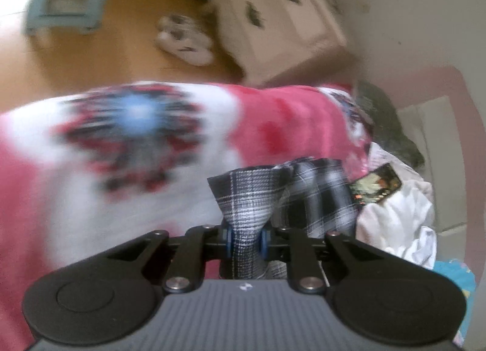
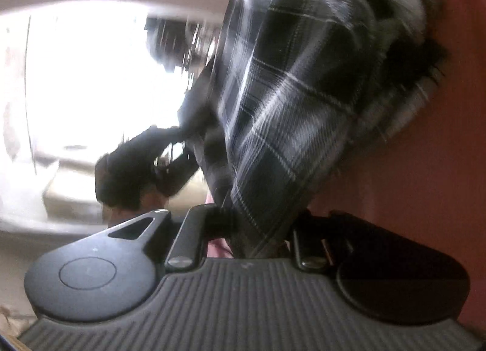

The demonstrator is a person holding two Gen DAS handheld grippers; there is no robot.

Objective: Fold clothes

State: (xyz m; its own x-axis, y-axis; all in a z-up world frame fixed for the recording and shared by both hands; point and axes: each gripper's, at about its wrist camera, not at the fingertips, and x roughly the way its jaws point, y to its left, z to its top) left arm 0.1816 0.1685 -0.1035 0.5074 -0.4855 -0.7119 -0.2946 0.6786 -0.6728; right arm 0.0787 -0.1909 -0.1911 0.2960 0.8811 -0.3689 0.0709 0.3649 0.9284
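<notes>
The left gripper [image 1: 248, 240] was clenched on a bunched corner of the plaid garment [image 1: 252, 196], which rose between its blue pads [image 1: 230, 240] above the red and white blanket [image 1: 121, 150]. The right gripper [image 2: 258, 238] pinched the same plaid cloth (its fingertips hidden), the fabric fanning up and far to the right.
</notes>
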